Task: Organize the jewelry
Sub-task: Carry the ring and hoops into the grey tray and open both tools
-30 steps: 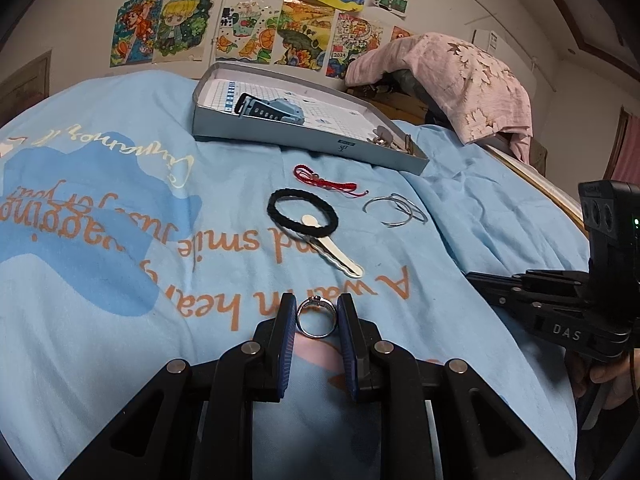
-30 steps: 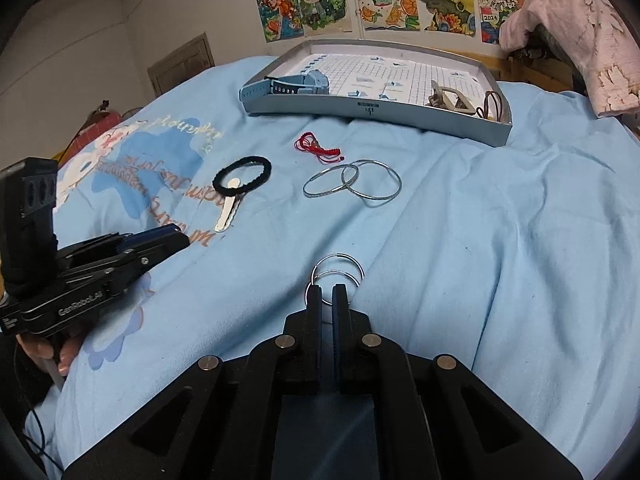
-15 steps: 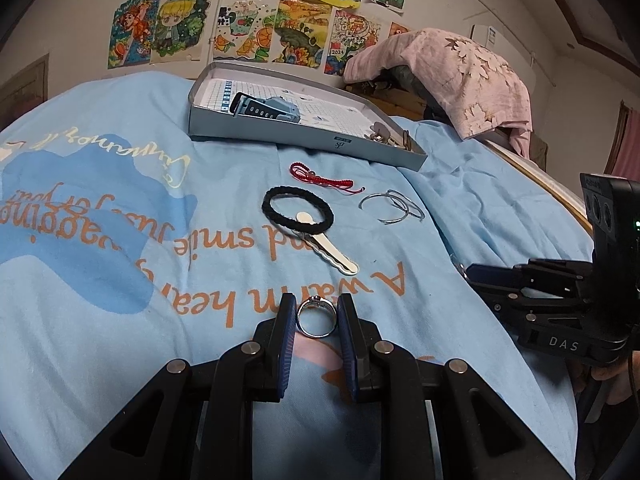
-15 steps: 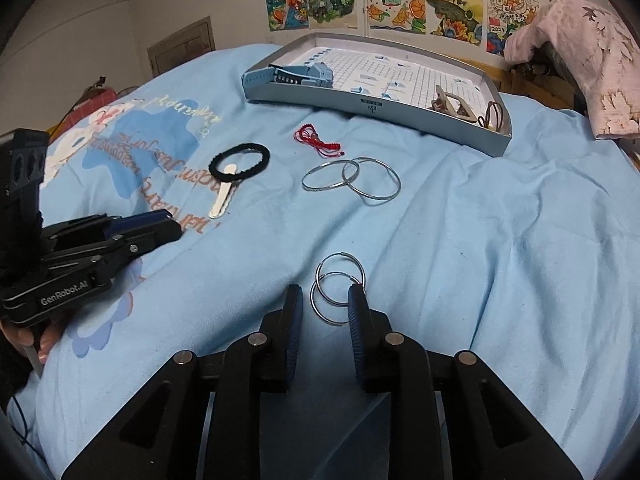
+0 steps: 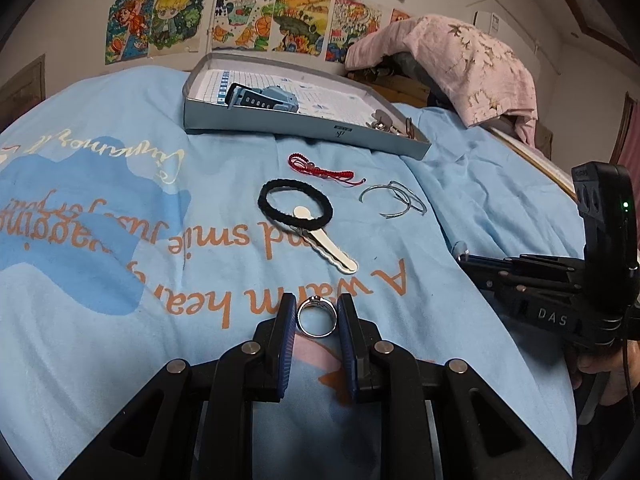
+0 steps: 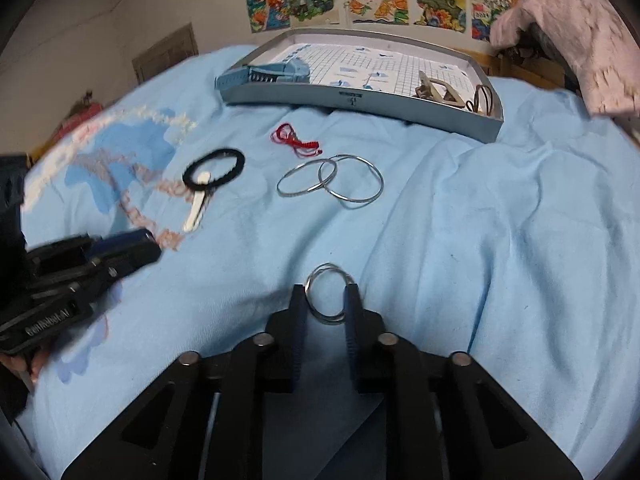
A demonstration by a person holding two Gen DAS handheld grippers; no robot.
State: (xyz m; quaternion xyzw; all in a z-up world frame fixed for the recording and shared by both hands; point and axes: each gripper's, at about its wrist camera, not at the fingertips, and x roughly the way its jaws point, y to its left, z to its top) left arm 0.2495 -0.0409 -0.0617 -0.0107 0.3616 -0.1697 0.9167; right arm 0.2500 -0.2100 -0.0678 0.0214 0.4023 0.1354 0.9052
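Observation:
On the blue bedsheet, my left gripper (image 5: 317, 316) is open with a silver ring (image 5: 316, 317) lying between its fingers. My right gripper (image 6: 326, 300) is open around two small silver hoops (image 6: 328, 294) on the sheet. Farther off lie a black hair tie (image 5: 295, 203) over a cream hair clip (image 5: 326, 246), a red cord bracelet (image 5: 320, 168) and two silver bangles (image 6: 330, 178). A grey tray (image 5: 304, 126) at the back holds a blue watch (image 5: 262, 98), a claw clip (image 6: 434, 90) and brown hair bands (image 6: 482, 100).
A pink cloth (image 5: 460, 60) is draped over something at the back right. Cartoon posters (image 5: 248, 16) hang on the wall behind the tray. The right gripper's body (image 5: 560, 296) shows at the right in the left wrist view.
My right gripper went from shut to open and now has the two small hoops between its fingers. My left gripper stayed open around the ring.

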